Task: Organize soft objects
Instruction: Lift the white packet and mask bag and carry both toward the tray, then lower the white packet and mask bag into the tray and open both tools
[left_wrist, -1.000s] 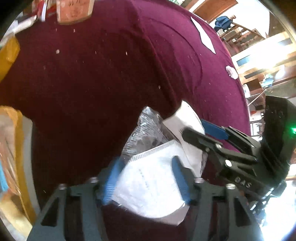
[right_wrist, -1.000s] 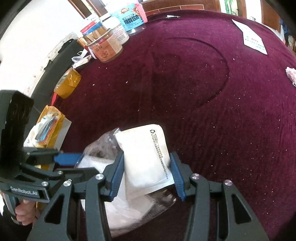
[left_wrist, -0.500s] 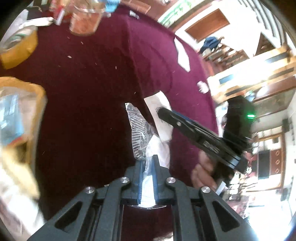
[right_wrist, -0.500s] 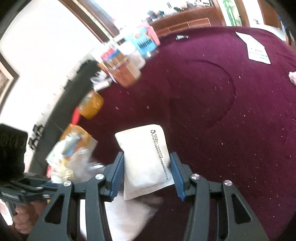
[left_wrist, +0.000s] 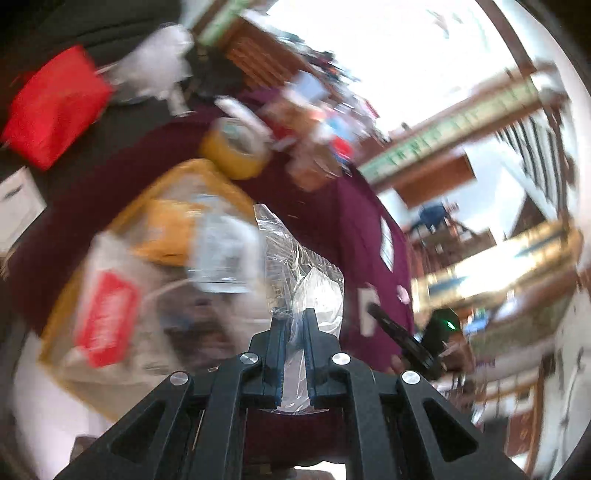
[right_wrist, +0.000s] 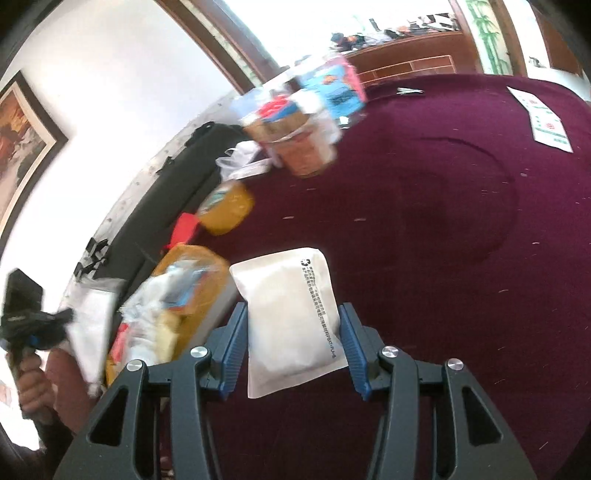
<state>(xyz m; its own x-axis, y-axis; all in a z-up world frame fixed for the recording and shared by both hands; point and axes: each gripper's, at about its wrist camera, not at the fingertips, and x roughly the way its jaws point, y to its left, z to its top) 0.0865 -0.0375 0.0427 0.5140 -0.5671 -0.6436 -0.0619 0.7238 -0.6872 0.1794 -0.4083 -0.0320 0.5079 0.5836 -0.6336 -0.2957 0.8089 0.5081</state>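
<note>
My left gripper (left_wrist: 294, 325) is shut on a clear plastic packet with a white mask (left_wrist: 306, 280) and holds it in the air over a yellow box of soft packets (left_wrist: 173, 236). My right gripper (right_wrist: 293, 325) is shut on a white soft pouch with printed text (right_wrist: 288, 314), lifted above the maroon tablecloth (right_wrist: 443, 229). The left gripper (right_wrist: 40, 321) with its white packet (right_wrist: 92, 325) shows at the left edge of the right wrist view, beside the yellow box (right_wrist: 184, 291).
A yellow tape roll (right_wrist: 227, 208), a brown jar (right_wrist: 299, 147) and blue boxes (right_wrist: 332, 88) stand at the table's far left edge. A black bag (right_wrist: 177, 173) lies behind them. A white leaflet (right_wrist: 543, 118) lies far right. A red pouch (left_wrist: 51, 107) is off the table.
Both grippers have lifted their packets off the cloth and pulled them apart. The left gripper closed on the clear packet and swung left toward the yellow box.
</note>
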